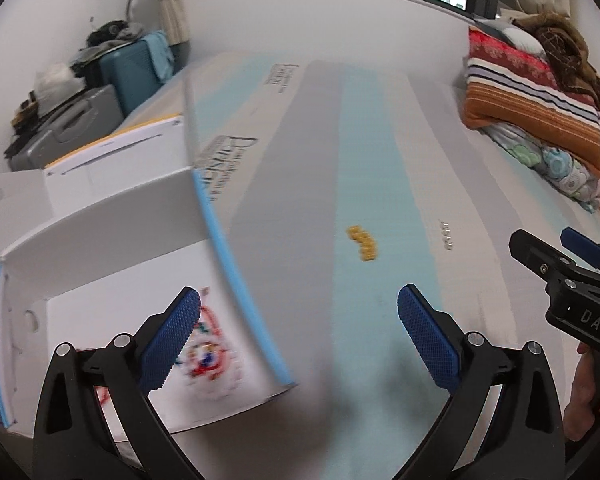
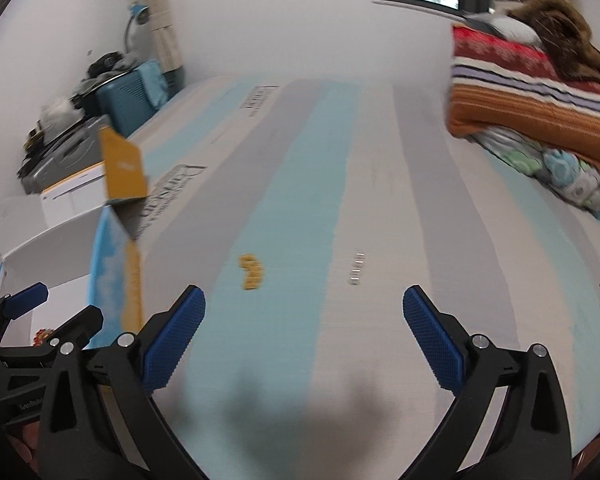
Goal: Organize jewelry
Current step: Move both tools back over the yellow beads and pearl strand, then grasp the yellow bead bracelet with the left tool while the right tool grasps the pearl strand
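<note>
Both grippers [image 1: 300,336] [image 2: 304,336] wide open, empty

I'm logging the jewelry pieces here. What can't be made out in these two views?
- Beads in the white box: left wrist view, motion-blurred and partly behind the left gripper finger.
- Silver pieces: both views, too small to identify.
- Yellow piece: blurred, type unclear.
- Right gripper: open, empty.

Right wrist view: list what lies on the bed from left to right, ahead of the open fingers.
White box → gold piece → small silver pieces → folded quilts.
</note>
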`<state>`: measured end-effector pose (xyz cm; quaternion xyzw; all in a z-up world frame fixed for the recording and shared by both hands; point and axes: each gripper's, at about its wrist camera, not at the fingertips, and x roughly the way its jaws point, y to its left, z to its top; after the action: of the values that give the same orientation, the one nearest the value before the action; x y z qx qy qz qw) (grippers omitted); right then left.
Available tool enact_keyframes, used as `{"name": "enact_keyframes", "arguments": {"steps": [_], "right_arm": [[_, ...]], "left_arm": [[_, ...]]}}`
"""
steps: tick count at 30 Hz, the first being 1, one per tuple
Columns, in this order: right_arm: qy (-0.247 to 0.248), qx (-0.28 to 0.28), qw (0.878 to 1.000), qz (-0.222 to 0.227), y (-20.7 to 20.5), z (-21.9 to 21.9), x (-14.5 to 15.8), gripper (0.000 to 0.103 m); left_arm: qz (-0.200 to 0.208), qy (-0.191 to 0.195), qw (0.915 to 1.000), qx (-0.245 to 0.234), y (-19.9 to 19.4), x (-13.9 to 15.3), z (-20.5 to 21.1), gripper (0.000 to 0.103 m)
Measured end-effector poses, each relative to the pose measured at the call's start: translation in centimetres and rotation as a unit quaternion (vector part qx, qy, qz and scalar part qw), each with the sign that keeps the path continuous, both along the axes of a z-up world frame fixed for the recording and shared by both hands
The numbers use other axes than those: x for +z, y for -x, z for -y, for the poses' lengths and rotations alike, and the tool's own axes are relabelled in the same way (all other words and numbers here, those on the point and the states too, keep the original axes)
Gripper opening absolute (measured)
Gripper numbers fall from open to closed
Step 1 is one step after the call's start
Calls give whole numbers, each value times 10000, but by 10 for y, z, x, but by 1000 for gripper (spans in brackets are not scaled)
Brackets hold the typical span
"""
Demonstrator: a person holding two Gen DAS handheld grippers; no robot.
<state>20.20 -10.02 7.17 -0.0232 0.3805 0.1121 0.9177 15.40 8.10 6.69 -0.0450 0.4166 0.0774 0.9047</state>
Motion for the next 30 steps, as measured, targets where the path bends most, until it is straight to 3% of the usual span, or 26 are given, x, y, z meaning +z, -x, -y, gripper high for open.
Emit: {"name": "enact_keyframes", "arguments": {"steps": [8, 17, 26, 30], "right_arm": [[37, -317, 9991, -288, -37, 49, -28, 95], [5, -476, 9963, -709, -94, 69, -75, 95], [-103, -419, 9922, -1169, -144, 59, -118, 86], [-169, -419, 9896, -1366, -161, 55, -135, 76]], "left_arm": [[-252, 186, 9992, -254, -58, -29, 41, 97], [-461, 178, 9985, -244, -109, -76, 49, 97], [-639, 186, 9976, -211, -152, -118, 46, 97], [-687, 128, 9974, -166, -168, -131, 45, 97]]}}
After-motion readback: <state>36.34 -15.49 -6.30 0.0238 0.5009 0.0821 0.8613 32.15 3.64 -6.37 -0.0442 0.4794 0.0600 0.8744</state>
